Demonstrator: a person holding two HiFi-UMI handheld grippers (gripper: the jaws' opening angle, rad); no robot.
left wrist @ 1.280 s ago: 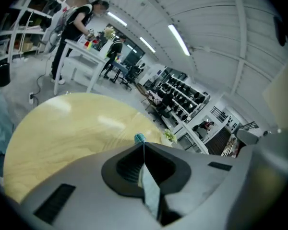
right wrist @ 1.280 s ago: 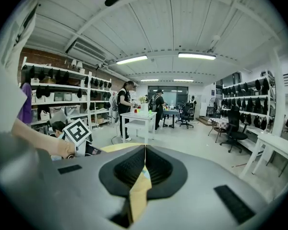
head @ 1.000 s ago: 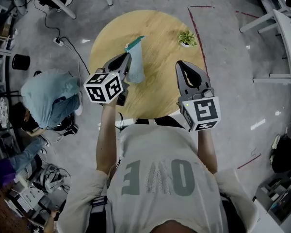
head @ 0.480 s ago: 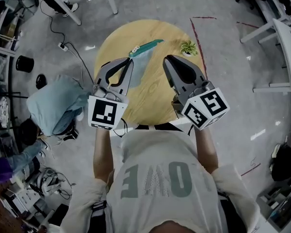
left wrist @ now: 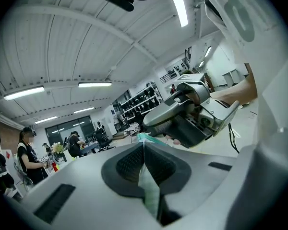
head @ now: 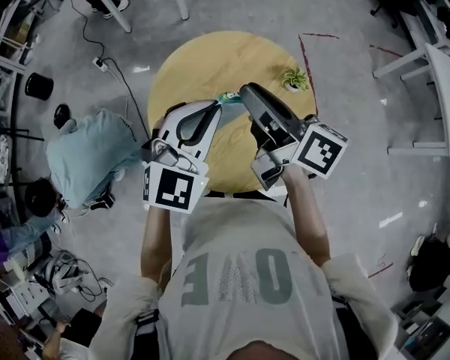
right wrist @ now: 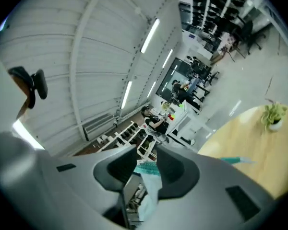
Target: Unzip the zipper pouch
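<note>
Gripping now: my left gripper [left wrist: 143,145] has its jaws together, clamped on the zipper pouch [right wrist: 151,185]; a thin strip of pale green fabric runs between the pads.
Other side: my right gripper [right wrist: 147,152] has its jaws apart and they have just been opening; the pouch's teal zip edge and pale fabric sit in the gap, and I cannot see the pads pressing on them.
Pouch place: lifted off the wood, between the two gripper tips above the middle of the round table [head: 202,58]; from the head view only a sliver of teal shows between the tips.
Pouch contents: I cannot tell; no view gives me a look inside.
In the way: the two grippers meet almost tip to tip, so in the left gripper view the right one fills the space just beyond my jaws.
Table top: bare wood apart from one small potted plant [head: 295,78] near the far right edge, well apart from the pouch.
Pot contents: green leaves in a small white pot, upright.
Floor, left of table: a person in a pale blue top [head: 90,152] crouches near the table's left edge; a power strip with a black cable [head: 100,62] lies beyond.
Floor, right of table: a red tape line [head: 304,55] runs past the right edge; a white table [head: 442,73] stands farther off.
</note>
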